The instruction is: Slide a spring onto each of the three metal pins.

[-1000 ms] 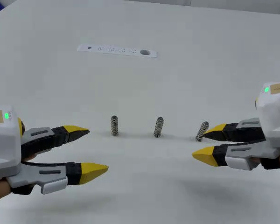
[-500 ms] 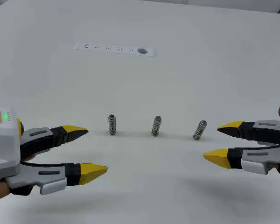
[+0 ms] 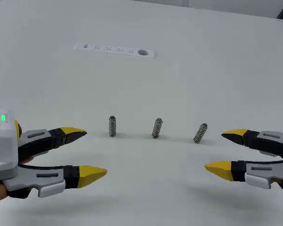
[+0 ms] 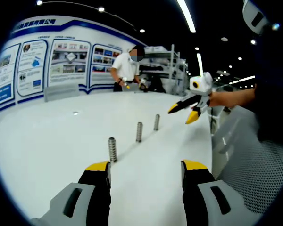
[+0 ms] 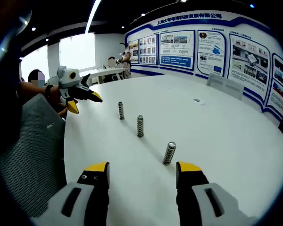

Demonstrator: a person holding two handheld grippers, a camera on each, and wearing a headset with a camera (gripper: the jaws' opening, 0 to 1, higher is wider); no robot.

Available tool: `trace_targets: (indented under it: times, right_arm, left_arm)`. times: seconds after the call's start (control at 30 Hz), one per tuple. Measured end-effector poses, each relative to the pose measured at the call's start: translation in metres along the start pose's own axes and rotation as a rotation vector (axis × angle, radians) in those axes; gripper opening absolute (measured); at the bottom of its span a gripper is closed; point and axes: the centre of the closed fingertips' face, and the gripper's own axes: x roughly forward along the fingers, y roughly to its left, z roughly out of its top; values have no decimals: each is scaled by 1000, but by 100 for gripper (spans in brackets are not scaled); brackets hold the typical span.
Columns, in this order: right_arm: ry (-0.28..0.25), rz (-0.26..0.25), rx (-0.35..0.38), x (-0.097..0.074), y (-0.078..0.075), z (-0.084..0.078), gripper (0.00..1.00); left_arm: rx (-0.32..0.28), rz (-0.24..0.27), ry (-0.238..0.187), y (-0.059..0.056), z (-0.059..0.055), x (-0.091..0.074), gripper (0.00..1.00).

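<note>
While I hold both tools low over the white tabletop [image 3: 217,70], the head view puts the left gripper [image 3: 95,152], a grey-and-black two-jaw tool with yellow tips, at the lower left of the frame. Its jaws are spread wide with nothing between them. The right gripper [image 3: 214,150], of the same build, sits at the lower right, likewise parted and carrying nothing.

Across the middle of the frame, between the two tools, three small grey coiled metal springs stand in a row on the table. The left spring [image 3: 112,126] is upright, the middle spring [image 3: 157,127] leans slightly, and the right spring [image 3: 200,133] tilts a little more to the right. They stand apart from one another, and neither tool touches any of them. The right spring is the one nearest the right gripper's upper tip, but there is clear table between them. Whether a pin runs up inside each coil I cannot tell.

Toward the upper left of the head view lies a flat white power strip [image 3: 114,49], well behind the row.

From the left gripper view, the closest coil stands just above my left jaw tip, and the other two recede toward the centre. The right gripper hangs open right of centre. A person in a white shirt [image 4: 125,70] stands at the upper middle.
</note>
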Motion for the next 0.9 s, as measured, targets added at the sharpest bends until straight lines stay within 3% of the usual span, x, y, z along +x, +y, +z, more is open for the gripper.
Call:
trace_targets:
  times: [0.23,0.9]
  right_arm:
    - [-20,-25,16,-5,-4,0,59]
    - [-41,-10,18,-3,-7,4,62]
  left_arm:
    - [1,1,6,1,2,-1,63]
    - [0,41,5,3,4,-6,64]
